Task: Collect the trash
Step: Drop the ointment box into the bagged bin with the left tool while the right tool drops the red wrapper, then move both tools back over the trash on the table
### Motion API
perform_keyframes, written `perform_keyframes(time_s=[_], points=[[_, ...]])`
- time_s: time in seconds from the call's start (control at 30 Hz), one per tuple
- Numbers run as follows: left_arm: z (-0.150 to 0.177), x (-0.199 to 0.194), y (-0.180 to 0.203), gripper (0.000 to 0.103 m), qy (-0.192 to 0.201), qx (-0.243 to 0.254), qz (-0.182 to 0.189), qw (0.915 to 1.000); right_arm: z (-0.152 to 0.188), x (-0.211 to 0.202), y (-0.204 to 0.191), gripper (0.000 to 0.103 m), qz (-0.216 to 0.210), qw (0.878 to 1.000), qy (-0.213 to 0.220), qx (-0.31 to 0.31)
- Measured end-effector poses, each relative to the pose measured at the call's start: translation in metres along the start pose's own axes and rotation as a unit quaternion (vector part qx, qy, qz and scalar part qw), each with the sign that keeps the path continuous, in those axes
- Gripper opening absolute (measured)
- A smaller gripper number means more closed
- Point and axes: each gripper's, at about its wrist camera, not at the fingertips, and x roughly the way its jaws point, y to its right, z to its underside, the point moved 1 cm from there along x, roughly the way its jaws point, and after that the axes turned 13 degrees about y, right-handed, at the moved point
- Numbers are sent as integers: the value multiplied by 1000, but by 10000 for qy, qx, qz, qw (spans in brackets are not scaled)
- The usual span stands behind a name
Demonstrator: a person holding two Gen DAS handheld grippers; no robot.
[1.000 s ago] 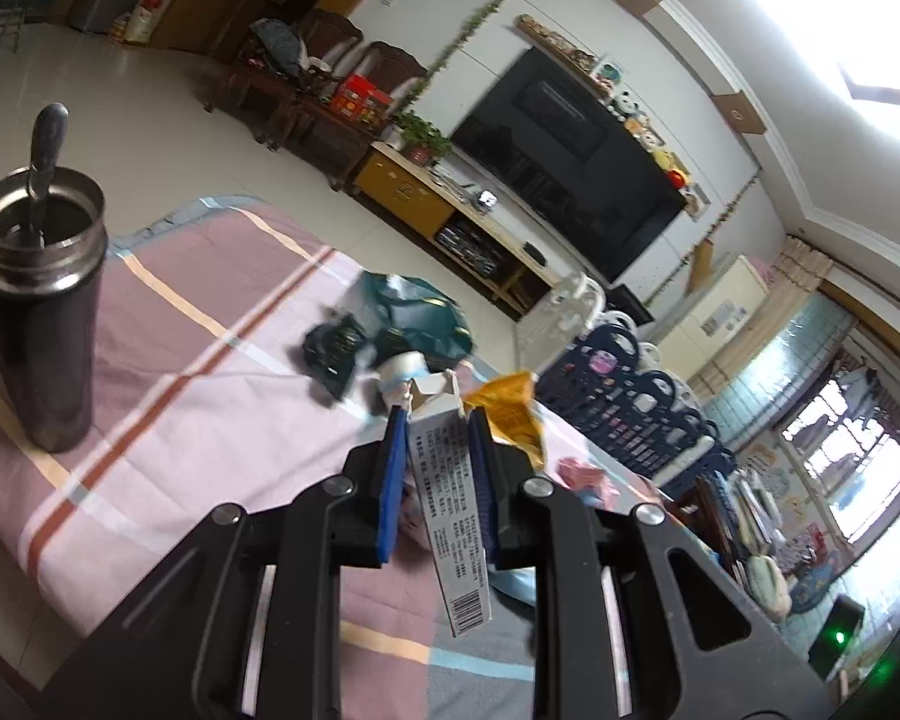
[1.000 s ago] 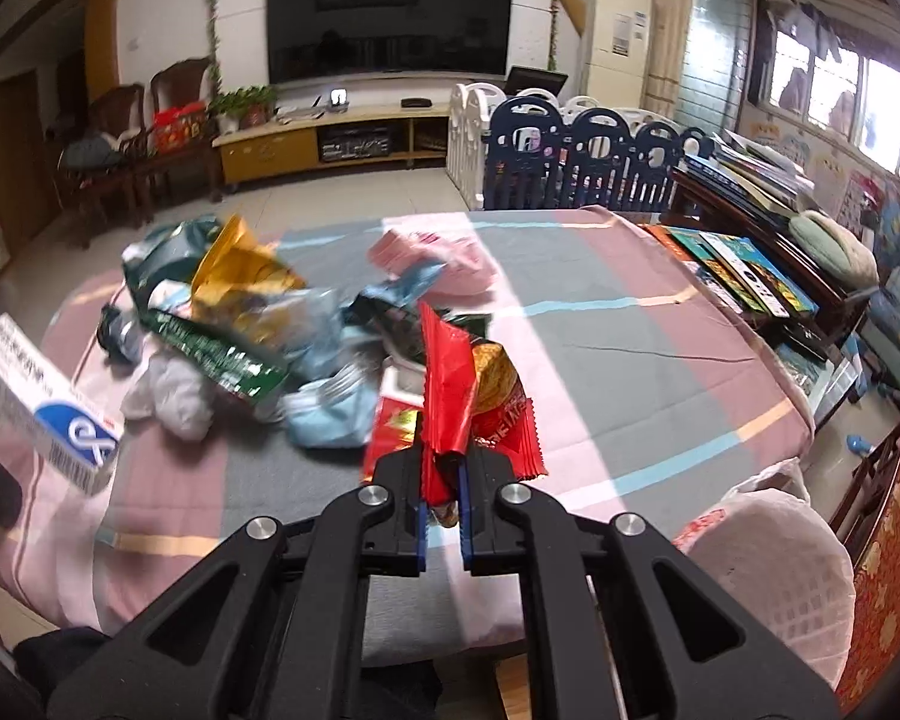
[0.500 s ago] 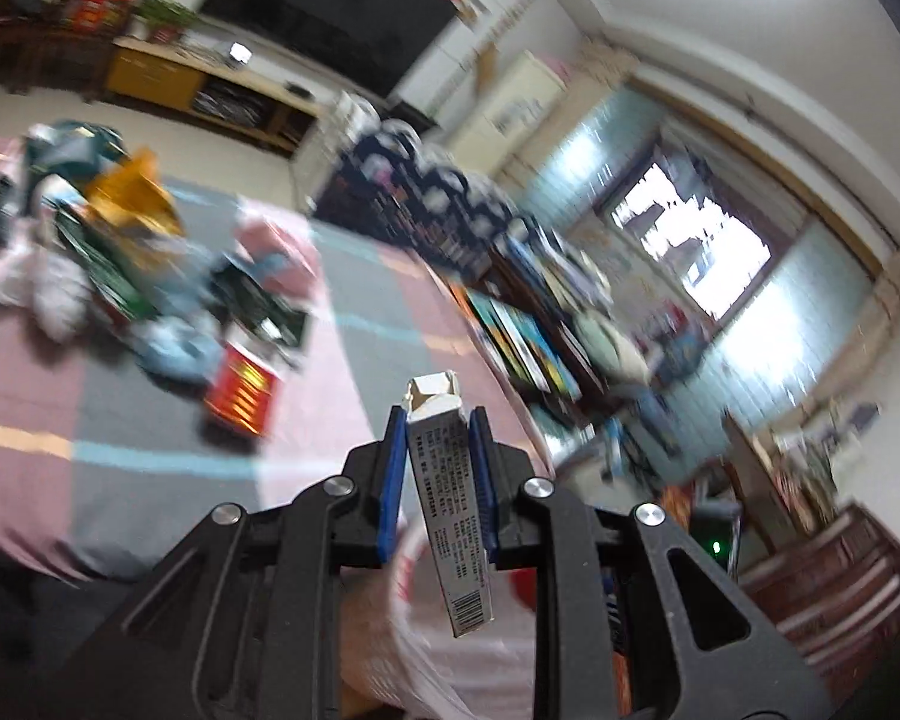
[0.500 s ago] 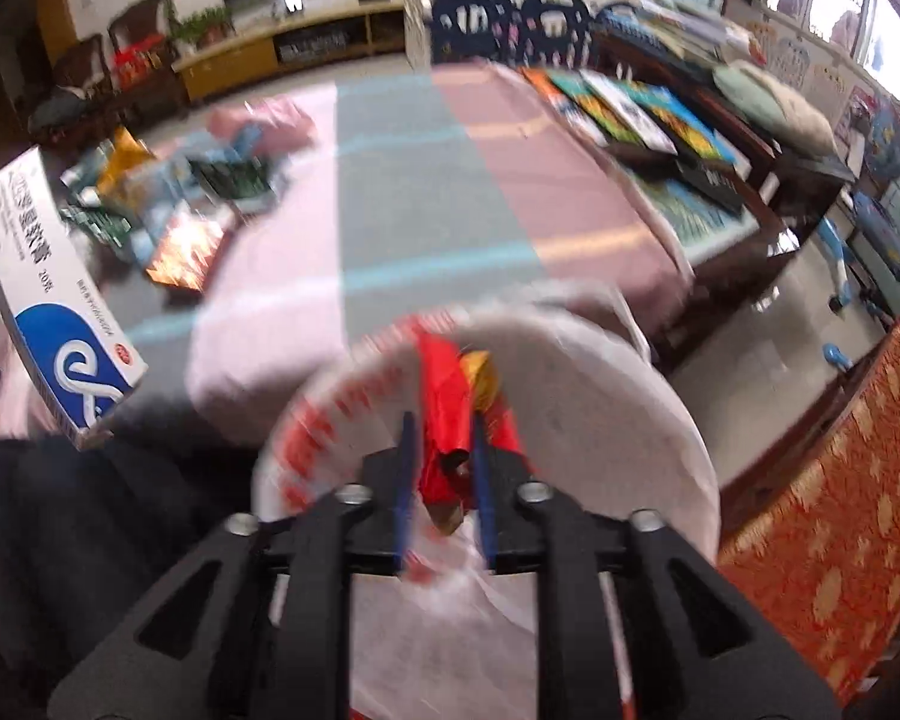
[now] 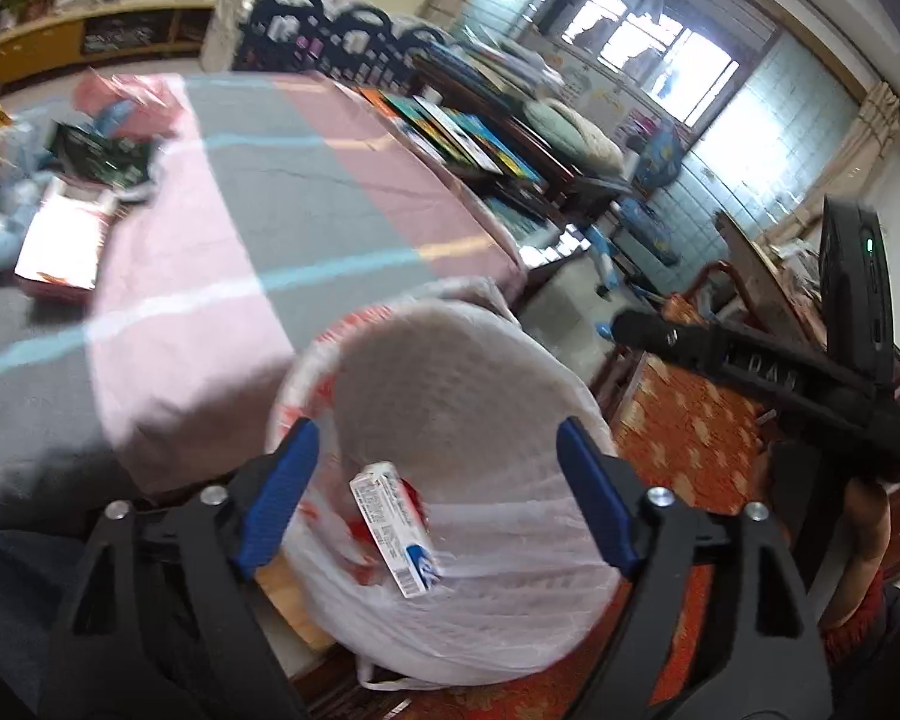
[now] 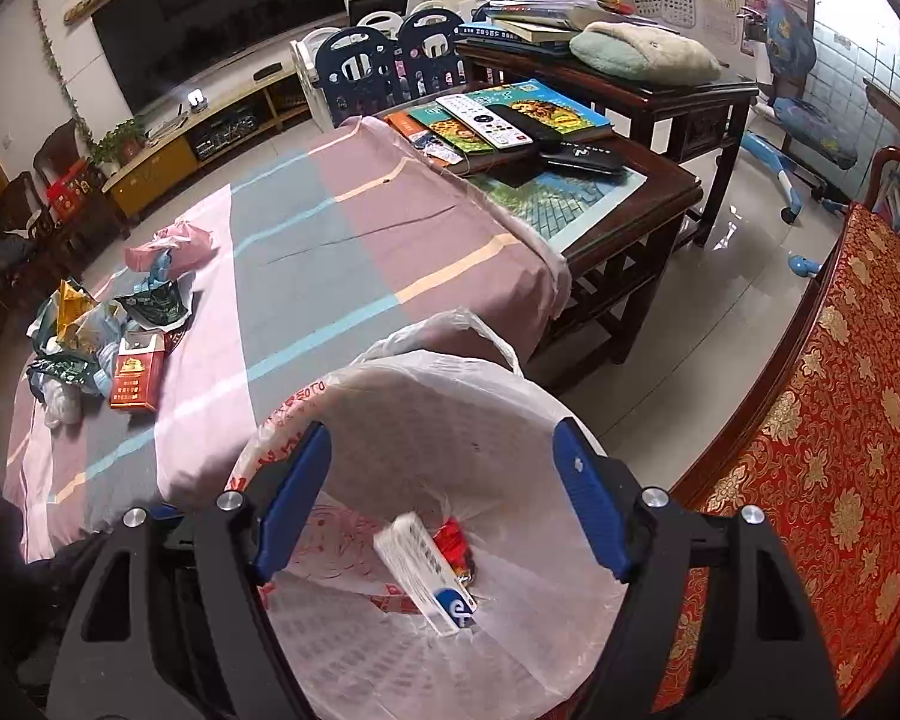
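Note:
Both grippers hang open over a trash bin lined with a white plastic bag point(image 5: 468, 396) point(image 6: 510, 408), beside the table's near edge. A white and blue medicine box point(image 5: 395, 528) point(image 6: 426, 570) lies inside the bag, with a red snack wrapper point(image 6: 453, 540) under it. My left gripper point(image 5: 432, 498) is open and empty above the box. My right gripper point(image 6: 441, 492) is open and empty too; its black body point(image 5: 768, 372) shows at the right of the left wrist view. A pile of trash point(image 6: 102, 336) point(image 5: 60, 180) lies on the striped tablecloth, with a red cigarette box point(image 6: 137, 372).
The striped tablecloth point(image 6: 330, 252) covers a low table. A dark wooden side table point(image 6: 630, 180) holds books and remote controls. A red and gold cushioned seat point(image 6: 822, 450) is at the right. A blue child's chair point(image 6: 804, 120) stands farther back.
Both grippers opened over the bin. The medicine box left the left gripper and the red wrapper left the right gripper; both now lie in the bag.

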Motion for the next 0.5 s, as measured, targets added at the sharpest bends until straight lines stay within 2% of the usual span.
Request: perform_keyframes(time_s=[0.07,0.2,0.3,0.33,0.37,0.4,0.5], points=[[-11,-19,-16,90,375,-27,-416,9984,1,1,-8,75,-48,10000,-20,-13],[-27,-53,-49,92,886,-159,-1417,9858,-2,-6,-44,75,-38,9991,216,-375],[-36,-77,-71,92,1143,-164,-2032,9723,-9,-21,-76,78,-10,9947,780,-664],[-39,-83,-78,92,1196,-175,-2261,9666,-12,-27,-84,87,-13,9926,986,-712],[-43,-93,-85,92,1240,-190,-2394,9628,-14,-32,-94,91,-33,9897,1215,-751],[-46,-100,-92,92,1303,-201,-2492,9594,-15,-37,-104,97,-61,9861,1458,-793],[-53,-112,-107,94,1448,-268,-2600,9543,-12,-50,-124,98,-96,9740,2116,-804]])
